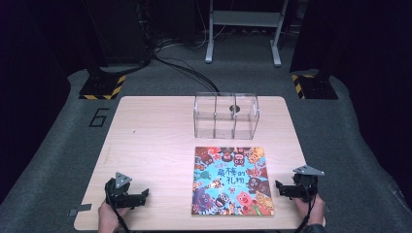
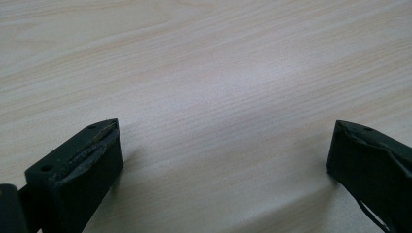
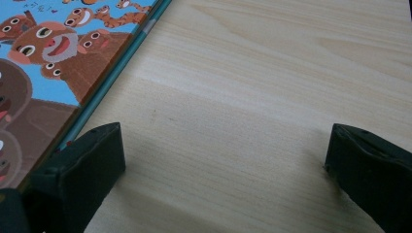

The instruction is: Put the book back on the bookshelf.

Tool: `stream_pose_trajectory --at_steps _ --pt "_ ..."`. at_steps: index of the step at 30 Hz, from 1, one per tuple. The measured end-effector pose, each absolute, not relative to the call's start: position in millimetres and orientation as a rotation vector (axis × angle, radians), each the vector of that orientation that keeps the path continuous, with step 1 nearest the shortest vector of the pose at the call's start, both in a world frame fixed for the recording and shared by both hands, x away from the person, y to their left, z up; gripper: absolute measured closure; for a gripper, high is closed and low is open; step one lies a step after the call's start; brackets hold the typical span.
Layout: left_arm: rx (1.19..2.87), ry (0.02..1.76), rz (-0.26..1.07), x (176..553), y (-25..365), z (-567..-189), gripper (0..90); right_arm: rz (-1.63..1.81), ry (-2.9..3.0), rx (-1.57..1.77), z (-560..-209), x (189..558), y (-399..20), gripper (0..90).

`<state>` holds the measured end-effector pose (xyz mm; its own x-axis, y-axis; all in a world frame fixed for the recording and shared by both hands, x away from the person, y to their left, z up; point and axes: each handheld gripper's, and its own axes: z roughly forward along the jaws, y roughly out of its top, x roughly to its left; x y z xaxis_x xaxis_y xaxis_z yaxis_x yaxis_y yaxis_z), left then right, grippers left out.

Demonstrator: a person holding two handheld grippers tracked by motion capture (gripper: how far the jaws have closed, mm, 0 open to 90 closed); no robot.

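My left gripper (image 1: 127, 194) rests at the near left of the table (image 1: 150, 131), jaws standing wide apart with nothing between them; in the left gripper view they frame bare wood grain. To its right lies a broad stretch of open tabletop, then the picture book (image 1: 231, 180), flat and face up at the near centre, its long axis running near to far and its near edge close to the table's near edge. Beyond the book, towards the far side, stands the clear divided box (image 1: 226, 115), apart from the book with a strip of bare wood between them. My right gripper (image 1: 291, 189) sits at the near right, jaws likewise spread and holding nothing. In the right gripper view the book's right edge (image 3: 114, 80) runs just beside my left-hand jaw, so I judge the right hand the nearer of the two; the left is well apart from the book's left edge. The book lies left of the right gripper and right of the left gripper. Room for moving: free wood on both flanks of the book, little margin at the near edge, and the box bounding the far side.
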<state>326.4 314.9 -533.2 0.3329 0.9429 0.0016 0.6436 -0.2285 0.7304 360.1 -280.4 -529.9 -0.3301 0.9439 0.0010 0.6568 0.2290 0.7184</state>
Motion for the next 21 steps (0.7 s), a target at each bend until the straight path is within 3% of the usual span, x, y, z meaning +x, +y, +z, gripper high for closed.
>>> stream_pose_trajectory --at_steps 21 --pt "1.983 1.397 0.596 326.6 315.9 -531.6 0.0 0.916 2.134 1.487 -521.6 365.4 -276.9 0.0"
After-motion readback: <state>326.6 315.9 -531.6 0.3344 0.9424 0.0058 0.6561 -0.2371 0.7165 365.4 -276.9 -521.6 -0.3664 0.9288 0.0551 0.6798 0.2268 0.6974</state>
